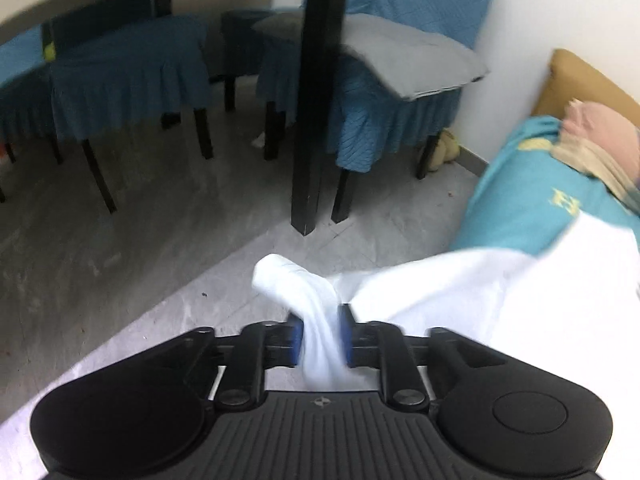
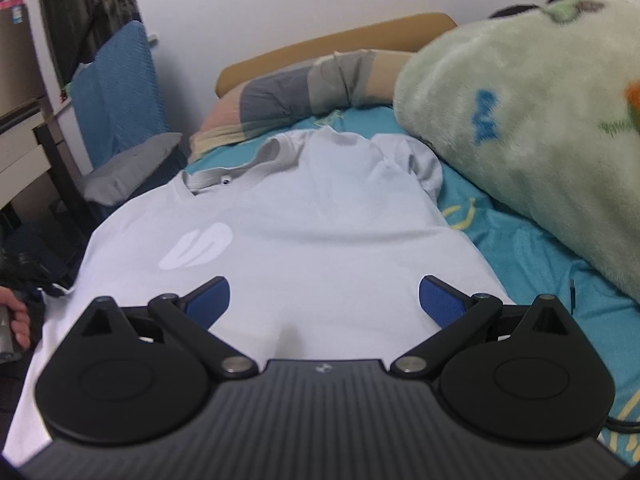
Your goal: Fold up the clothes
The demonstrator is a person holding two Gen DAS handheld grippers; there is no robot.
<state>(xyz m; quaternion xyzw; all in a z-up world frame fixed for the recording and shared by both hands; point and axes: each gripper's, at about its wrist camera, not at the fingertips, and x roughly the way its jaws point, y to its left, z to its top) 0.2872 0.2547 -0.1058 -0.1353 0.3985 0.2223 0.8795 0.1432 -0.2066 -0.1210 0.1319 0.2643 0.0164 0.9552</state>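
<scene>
Pinching the white shirt (image 1: 320,312) in our left hand-held gripper (image 1: 322,334), we are keeping it taut; right hand-held gripper (image 2: 324,300) gaping above.

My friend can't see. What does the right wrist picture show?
A white polo shirt lies spread on a teal bedsheet, with the open right gripper over its lower part. A fluffy green blanket is heaped beside it.

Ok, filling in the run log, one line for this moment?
left gripper: shut on white shirt edge | right gripper: open above shirt | shirt: flat on bed
</scene>
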